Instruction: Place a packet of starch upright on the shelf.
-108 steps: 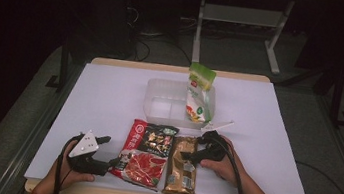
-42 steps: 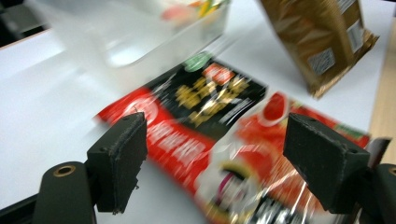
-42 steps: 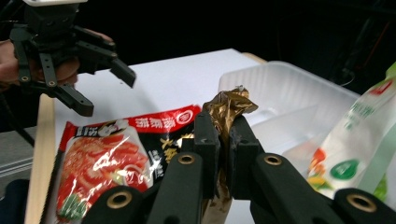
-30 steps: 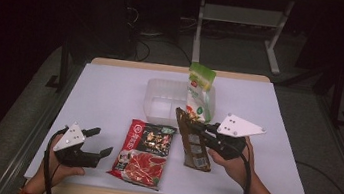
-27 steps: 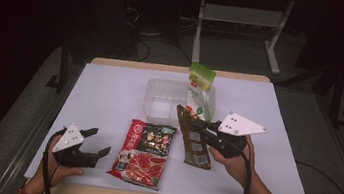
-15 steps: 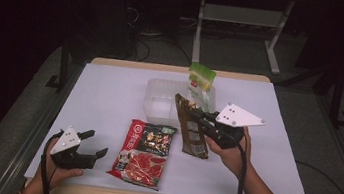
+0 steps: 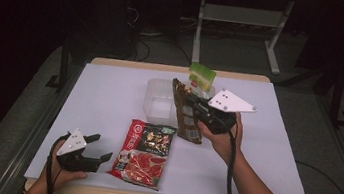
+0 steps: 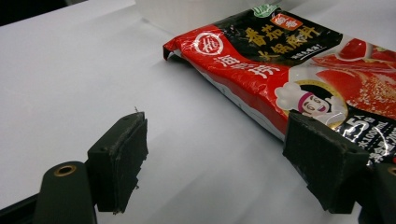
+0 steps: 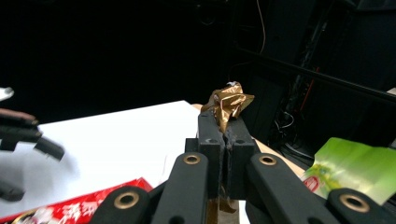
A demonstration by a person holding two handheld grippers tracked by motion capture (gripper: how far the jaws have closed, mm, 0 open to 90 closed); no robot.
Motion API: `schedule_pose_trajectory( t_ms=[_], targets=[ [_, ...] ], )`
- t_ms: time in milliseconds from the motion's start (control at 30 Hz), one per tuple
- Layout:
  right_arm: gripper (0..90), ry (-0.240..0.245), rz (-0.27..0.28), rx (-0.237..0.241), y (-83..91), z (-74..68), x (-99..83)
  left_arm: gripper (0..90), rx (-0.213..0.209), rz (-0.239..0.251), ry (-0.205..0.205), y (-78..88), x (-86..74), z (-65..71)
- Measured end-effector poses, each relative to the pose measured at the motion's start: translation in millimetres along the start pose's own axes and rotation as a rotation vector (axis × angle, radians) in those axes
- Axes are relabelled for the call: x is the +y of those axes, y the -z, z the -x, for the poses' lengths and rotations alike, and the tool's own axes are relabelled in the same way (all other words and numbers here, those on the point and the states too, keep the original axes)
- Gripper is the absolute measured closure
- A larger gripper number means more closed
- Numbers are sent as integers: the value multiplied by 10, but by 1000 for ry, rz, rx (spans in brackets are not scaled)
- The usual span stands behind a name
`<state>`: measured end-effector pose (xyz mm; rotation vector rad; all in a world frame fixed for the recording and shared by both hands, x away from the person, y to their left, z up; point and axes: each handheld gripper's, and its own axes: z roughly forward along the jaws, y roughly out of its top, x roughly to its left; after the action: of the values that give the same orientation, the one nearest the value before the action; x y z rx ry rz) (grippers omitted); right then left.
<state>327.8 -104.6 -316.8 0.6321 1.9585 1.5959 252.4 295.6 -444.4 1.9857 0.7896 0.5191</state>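
Brown packet (image 7: 185,111) now higher, nearer clear tub (image 7: 156,106) (right gripper (image 7: 198,106) clamped)

A red sauce packet (image 7: 145,153) lies flat on the white table (image 7: 109,99), near its front edge; a clear plastic tub (image 7: 159,103) sits beyond the packet, toward the table's middle; a green bag (image 7: 201,75) stands just behind the tub.
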Motion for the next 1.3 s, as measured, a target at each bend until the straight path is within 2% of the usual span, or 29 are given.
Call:
schedule_pose_trajectory(
  t_ms=[167,333,600,767,933,1167,1300],
  targets=[
    [873,-3,4,-34,-141,53,68,217,-10,-7,-14,-13,-3,29],
    [874,-11,-9,-59,-316,98,86,217,-13,5,-7,2,-4,21],
    [874,-44,-31,-121,-570,152,97,217,-29,-3,-17,-11,-2,31],
    [875,-18,-47,-179,-713,154,127,217,-39,-1,-24,-16,3,41],
    [875,-40,-46,-216,-776,231,152,217,-47,2,-20,-25,5,36],
    [875,-6,-72,-285,-928,260,149,217,-54,5,-21,-31,11,41],
    [875,-11,-82,-307,-1016,283,150,217,-56,9,-20,-31,12,39]
  ],
)
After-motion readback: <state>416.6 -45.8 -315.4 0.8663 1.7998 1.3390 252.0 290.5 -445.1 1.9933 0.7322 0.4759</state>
